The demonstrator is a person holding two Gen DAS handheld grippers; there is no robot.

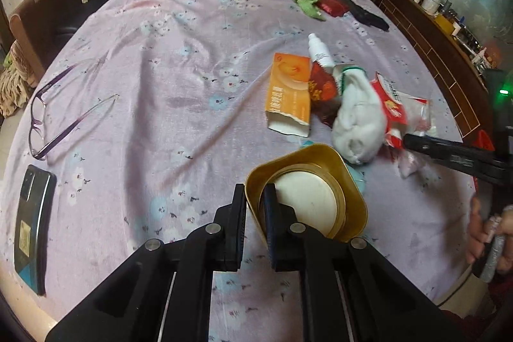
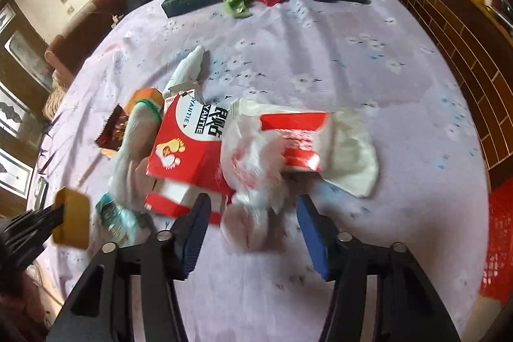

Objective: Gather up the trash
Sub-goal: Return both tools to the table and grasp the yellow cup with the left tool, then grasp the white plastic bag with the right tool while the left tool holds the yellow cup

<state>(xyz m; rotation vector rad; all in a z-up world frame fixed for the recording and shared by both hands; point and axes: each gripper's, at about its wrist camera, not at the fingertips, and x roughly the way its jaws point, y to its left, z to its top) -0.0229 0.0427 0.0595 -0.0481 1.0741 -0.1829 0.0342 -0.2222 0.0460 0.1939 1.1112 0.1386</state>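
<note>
red box marked "yantie"

I see the gold tin pinched by its near wall in my left gripper, open mouth tilted toward me, pale round base showing. Between my right gripper's spread jaws lies a crumpled red-and-white plastic bag. Just beyond it sits a red-and-white box, with a white sock to its left and an orange carton further left.
</note>
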